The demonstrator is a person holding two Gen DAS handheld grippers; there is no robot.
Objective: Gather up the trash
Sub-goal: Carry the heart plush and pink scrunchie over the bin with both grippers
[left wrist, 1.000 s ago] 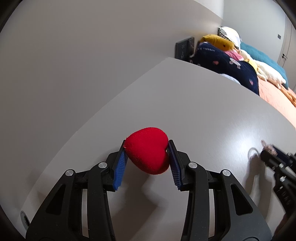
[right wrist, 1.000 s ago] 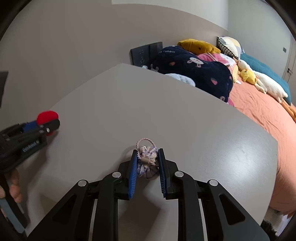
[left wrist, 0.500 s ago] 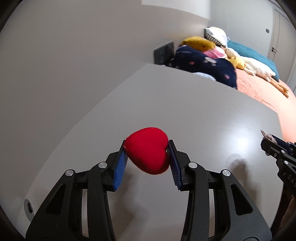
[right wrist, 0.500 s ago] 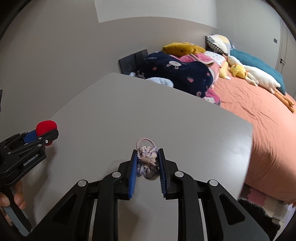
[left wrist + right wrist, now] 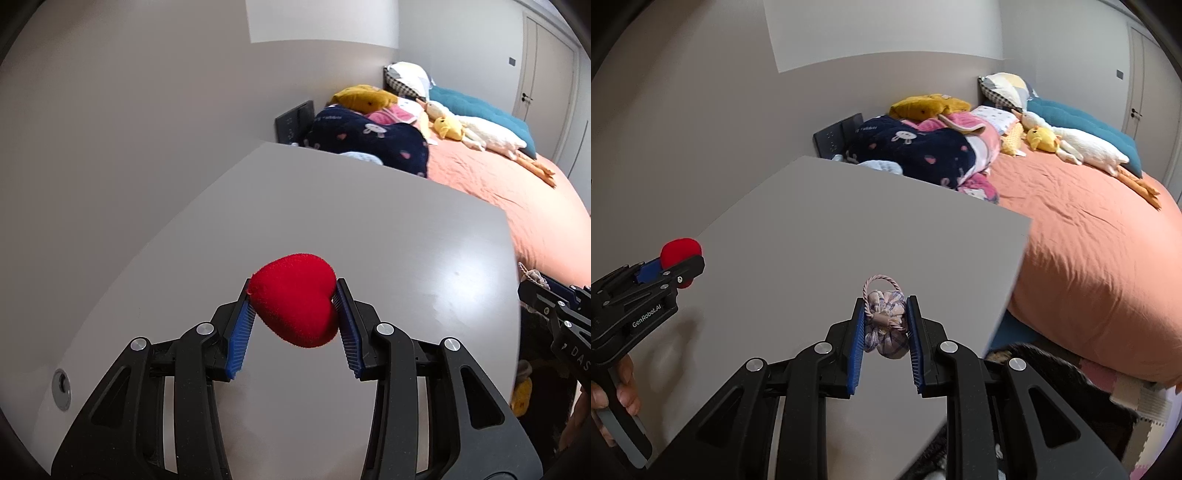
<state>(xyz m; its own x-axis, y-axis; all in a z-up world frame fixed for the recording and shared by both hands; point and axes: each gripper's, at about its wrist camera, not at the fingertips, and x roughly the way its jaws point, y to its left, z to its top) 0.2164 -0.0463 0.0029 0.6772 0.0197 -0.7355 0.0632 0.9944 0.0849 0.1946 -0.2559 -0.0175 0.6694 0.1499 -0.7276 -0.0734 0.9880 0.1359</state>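
My left gripper [image 5: 294,312] is shut on a red plush heart [image 5: 297,299] and holds it above the grey table [image 5: 332,206]. The heart also shows in the right wrist view [image 5: 680,249], at the far left. My right gripper [image 5: 885,320] is shut on a small checked fabric pouch [image 5: 886,325] with a cord loop, held above the table's right part [image 5: 831,221]. The right gripper's tip shows at the right edge of the left wrist view [image 5: 543,291].
An orange bed [image 5: 1082,251] lies to the right of the table with plush toys, a white goose [image 5: 1086,147] and a dark blue blanket [image 5: 916,151]. A grey wall runs along the left. A dark bin-like object [image 5: 1052,373] sits below the table's right edge.
Both grippers have risen and pulled back from the table with their objects; the view now takes in more of the bed and the table's right edge.
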